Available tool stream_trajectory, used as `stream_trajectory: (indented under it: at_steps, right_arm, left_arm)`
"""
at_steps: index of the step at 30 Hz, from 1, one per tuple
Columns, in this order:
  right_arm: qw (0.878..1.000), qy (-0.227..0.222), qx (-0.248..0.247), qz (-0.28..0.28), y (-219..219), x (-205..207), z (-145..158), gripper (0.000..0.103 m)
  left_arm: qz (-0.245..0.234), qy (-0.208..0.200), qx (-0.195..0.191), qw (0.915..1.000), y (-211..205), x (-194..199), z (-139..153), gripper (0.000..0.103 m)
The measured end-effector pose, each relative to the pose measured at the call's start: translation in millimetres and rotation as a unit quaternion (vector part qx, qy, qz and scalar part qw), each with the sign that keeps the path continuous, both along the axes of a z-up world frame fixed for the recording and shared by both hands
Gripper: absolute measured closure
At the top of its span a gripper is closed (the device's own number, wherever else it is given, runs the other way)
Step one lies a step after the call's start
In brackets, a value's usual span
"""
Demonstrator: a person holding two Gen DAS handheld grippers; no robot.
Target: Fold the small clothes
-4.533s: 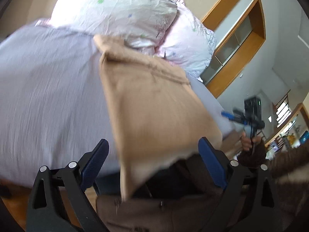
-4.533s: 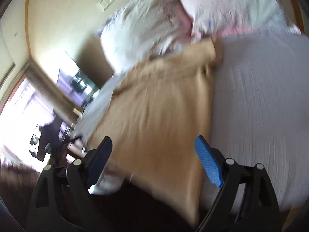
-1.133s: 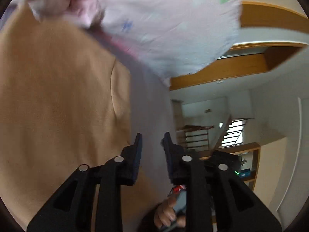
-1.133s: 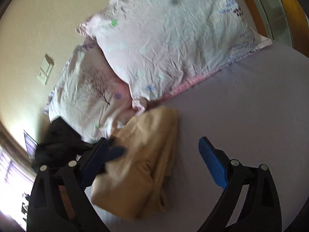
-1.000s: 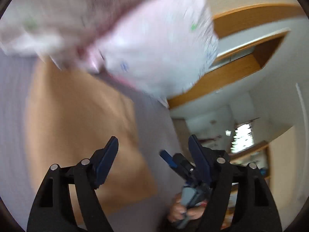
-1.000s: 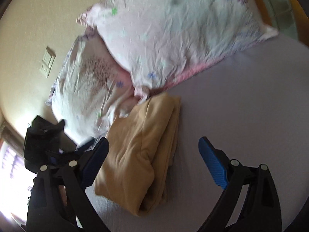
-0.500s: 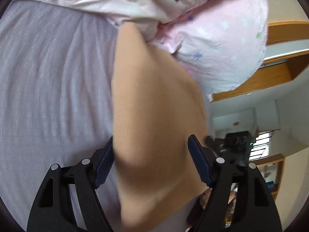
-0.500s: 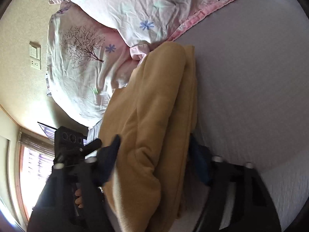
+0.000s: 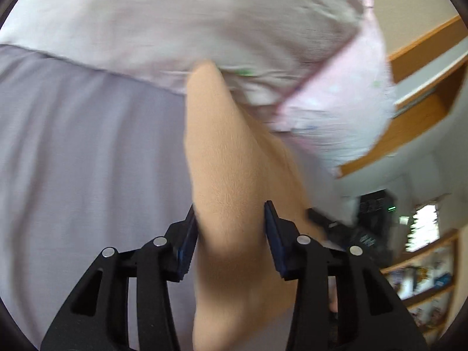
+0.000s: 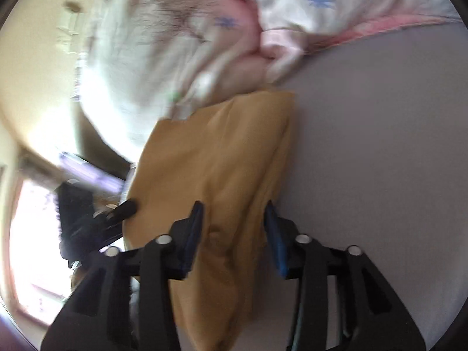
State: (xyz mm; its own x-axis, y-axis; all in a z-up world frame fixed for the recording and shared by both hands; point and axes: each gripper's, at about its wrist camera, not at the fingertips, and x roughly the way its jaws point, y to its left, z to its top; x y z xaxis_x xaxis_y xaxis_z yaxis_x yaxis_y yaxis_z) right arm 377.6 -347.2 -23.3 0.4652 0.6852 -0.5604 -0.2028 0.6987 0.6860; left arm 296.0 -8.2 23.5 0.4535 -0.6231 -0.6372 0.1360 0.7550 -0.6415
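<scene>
The left tongs point(image 9: 231, 231) have both blue pads pressed against a thick roll of the tan garment point(image 9: 225, 175), so they look clamped on it. The right tongs point(image 10: 232, 228) pinch a bunched fold of the same garment point(image 10: 216, 161) between their pads. The cloth lies folded on the grey sheet point(image 9: 87, 161), running from 6 toward 12 o'clock in both wrist views, its far end touching the pillows point(image 10: 181, 44).

Each grip holds a fat bundle of several layers, so as I judge it, an inner layer could slide free if the tongs lift, and the fold would slump open. Pulling unevenly could also skew the edges or drag the far end under the pillows.

Beyond the bed, wooden trim point(image 9: 415, 117) shows at 3 o'clock in the left view, and a bright window point(image 10: 35, 228) at 8 o'clock in the right.
</scene>
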Motion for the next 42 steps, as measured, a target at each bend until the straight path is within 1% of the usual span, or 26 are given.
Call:
stream_trajectory:
  at_steps: [1,2,3,4,6,8,10,11,12,13,14,15,16,17,18,19,21,22,25,27,30,31,34,36,38,42]
  right_arm:
    - [0.999,-0.018,-0.01,-0.041,-10.8,-7.5,9.0,0.048]
    - [0.997,-0.041,-0.017,-0.067,-17.8,-14.5,19.4,0.045]
    - [0.995,-0.066,-0.009,-0.072,-21.7,-20.7,30.7,0.039]
    - [0.995,-0.083,0.011,-0.062,-21.8,-24.8,40.4,0.035]
    - [0.994,-0.095,0.042,-0.015,-6.4,-27.7,54.9,0.024]
    - [0.995,-0.09,0.043,0.028,20.6,-23.0,57.5,0.018]
    - [0.998,-0.052,0.013,0.035,41.5,-9.2,45.3,0.018]
    - [0.999,-0.031,-0.004,0.024,44.4,-3.2,38.2,0.019]
    - [1.0,-0.012,-0.017,0.005,42.4,2.8,31.5,0.031]
    - [1.0,0.002,-0.025,-0.019,35.7,4.2,26.7,0.04]
    - [0.998,0.006,-0.035,-0.043,24.7,-3.2,27.6,0.04]
    - [0.996,-0.007,-0.06,-0.065,18.8,-15.4,34.1,0.035]
    - [0.993,-0.028,-0.083,-0.075,16.8,-27.6,41.0,0.025]
    - [0.989,-0.06,-0.112,-0.079,17.7,-47.6,50.0,0.015]
    - [0.984,-0.086,-0.135,-0.079,20.2,-69.1,56.1,0.011]
    - [0.979,-0.104,-0.158,-0.078,23.9,-90.3,58.9,0.004]
    - [0.968,-0.124,-0.205,-0.078,34.4,-123.8,57.1,0.002]
    - [0.961,-0.128,-0.231,-0.078,40.8,-139.8,54.3,0.002]
    - [0.948,-0.127,-0.282,-0.071,56.3,-160.4,32.4,0.002]
    - [0.944,-0.123,-0.299,-0.063,67.2,-171.0,20.8,0.002]
    - [0.94,-0.111,-0.319,-0.051,82.1,-176.0,2.9,0.002]
    - [0.937,-0.108,-0.328,-0.049,87.3,-175.8,-2.7,0.002]
    - [0.931,-0.099,-0.348,-0.046,98.5,-174.1,-14.8,0.002]
    - [0.929,-0.094,-0.354,-0.049,100.1,-174.0,-16.6,0.002]
    - [0.934,-0.085,-0.345,-0.051,96.8,-172.8,-18.5,0.002]
    - [0.932,-0.086,-0.347,-0.051,98.6,-174.4,-18.7,0.002]
  left_arm:
    - [0.006,-0.01,0.0,0.9999,7.7,-5.2,2.7,0.059]
    - [0.009,-0.03,-0.001,0.9995,13.8,-13.4,9.3,0.059]
    - [0.008,-0.047,0.0,0.9988,14.9,-19.4,18.3,0.059]
    - [-0.001,-0.068,-0.004,0.9977,12.2,-28.6,27.2,0.058]
    - [-0.028,-0.092,-0.009,0.9953,-1.8,-36.4,33.2,0.042]
    - [-0.065,-0.11,0.008,0.9918,-31.7,-44.5,37.9,0.031]
    - [-0.093,-0.109,0.043,0.9887,-54.1,-48.5,32.5,0.029]
    - [-0.099,-0.093,0.075,0.9879,-63.1,-45.9,21.5,0.029]
    - [-0.1,-0.08,0.092,0.9875,-67.6,-43.0,14.9,0.029]
    - [-0.101,-0.071,0.101,0.9872,-69.4,-44.4,10.1,0.029]
    - [-0.102,-0.074,0.104,0.9866,-66.6,-51.3,11.0,0.029]
    - [-0.103,-0.079,0.11,0.9855,-64.8,-57.8,14.5,0.026]
    - [-0.102,-0.084,0.121,0.9838,-61.8,-65.6,18.3,0.02]
    - [-0.089,-0.096,0.151,0.9798,-56.8,-79.5,22.9,0.006]
    - [-0.073,-0.106,0.177,0.9758,-49.0,-91.5,24.9,0.001]
    - [-0.052,-0.115,0.209,0.9696,-43.5,-103.7,24.7,0.001]
    - [-0.036,-0.112,0.25,0.961,-37.3,-117.2,16.1,0.001]
    - [-0.032,-0.107,0.262,0.9585,-35.3,-122.0,10.7,0.001]
    - [-0.028,-0.084,0.292,0.9524,-38.2,-125.6,-3.4,0.001]
    - [-0.023,-0.075,0.32,0.944,-37.2,-126.2,-13.8,0.001]
    - [-0.018,-0.066,0.344,0.9365,-35.6,-125.1,-22.7,0.001]
    - [-0.015,-0.074,0.348,0.9343,-36.7,-125.6,-23.1,0.001]
    - [-0.011,-0.079,0.344,0.9357,-32.5,-130.7,-24.9,0.001]
    - [-0.011,-0.081,0.344,0.9355,-31.0,-133.6,-25.2,0.001]
    - [-0.011,-0.082,0.344,0.9354,-30.7,-133.9,-25.3,0.001]
    - [-0.011,-0.083,0.344,0.9353,-30.1,-136.3,-25.0,0.001]
